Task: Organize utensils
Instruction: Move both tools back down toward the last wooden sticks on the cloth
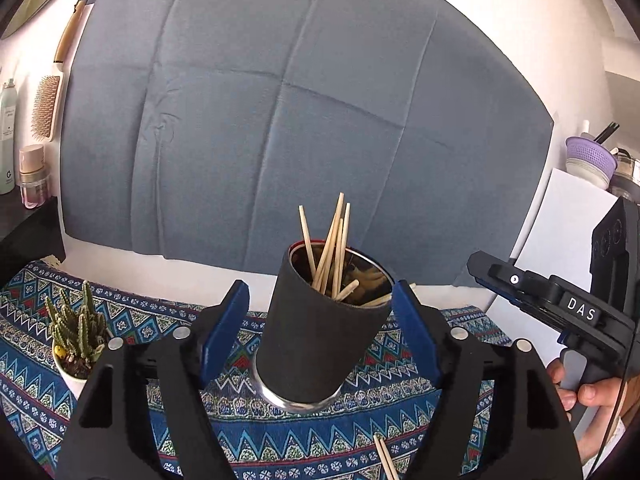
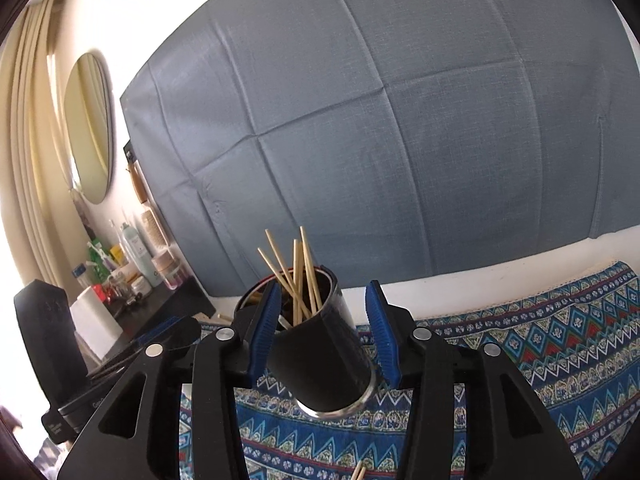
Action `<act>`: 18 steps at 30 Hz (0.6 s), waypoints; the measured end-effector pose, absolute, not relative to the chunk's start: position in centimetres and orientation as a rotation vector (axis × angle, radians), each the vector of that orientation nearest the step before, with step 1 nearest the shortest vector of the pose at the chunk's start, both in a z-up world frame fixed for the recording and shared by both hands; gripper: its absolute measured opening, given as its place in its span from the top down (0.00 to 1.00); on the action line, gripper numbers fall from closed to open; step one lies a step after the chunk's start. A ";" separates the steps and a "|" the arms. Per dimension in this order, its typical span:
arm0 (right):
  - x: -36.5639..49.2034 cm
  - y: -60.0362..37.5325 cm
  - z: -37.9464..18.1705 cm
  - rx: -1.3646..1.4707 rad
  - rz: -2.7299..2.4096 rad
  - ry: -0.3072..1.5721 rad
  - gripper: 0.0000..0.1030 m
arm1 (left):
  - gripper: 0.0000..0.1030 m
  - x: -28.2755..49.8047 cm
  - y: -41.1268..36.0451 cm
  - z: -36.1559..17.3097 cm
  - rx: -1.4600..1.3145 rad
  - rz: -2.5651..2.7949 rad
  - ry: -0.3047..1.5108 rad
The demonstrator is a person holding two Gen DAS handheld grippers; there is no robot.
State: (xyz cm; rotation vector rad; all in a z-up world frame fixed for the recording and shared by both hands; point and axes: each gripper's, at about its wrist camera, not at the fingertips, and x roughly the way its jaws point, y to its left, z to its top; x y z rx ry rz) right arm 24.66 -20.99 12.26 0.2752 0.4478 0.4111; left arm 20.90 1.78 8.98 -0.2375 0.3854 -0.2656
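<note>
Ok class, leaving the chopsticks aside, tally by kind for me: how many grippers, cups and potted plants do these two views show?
Grippers: 2, the left gripper and right gripper
Cups: 1, the cup
Potted plants: 1, the cactus
Total: 4

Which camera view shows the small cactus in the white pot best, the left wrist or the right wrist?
The left wrist view is best: the cactus stands at the lower left on the patterned cloth, partly hidden behind the left gripper. The right wrist view does not show it at all.
</note>
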 end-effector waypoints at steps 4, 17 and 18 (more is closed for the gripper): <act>23.7 -20.7 11.3 0.219 0.364 0.524 0.41 | 0.22 20.8 1.0 7.9 -0.184 -0.252 0.492; 22.0 -21.4 6.3 0.128 0.300 0.726 0.18 | 0.06 20.4 -0.2 2.9 -0.079 -0.252 0.755; 22.1 -21.3 6.0 0.126 0.301 0.741 0.18 | 0.06 20.5 -0.4 2.5 -0.066 -0.244 0.781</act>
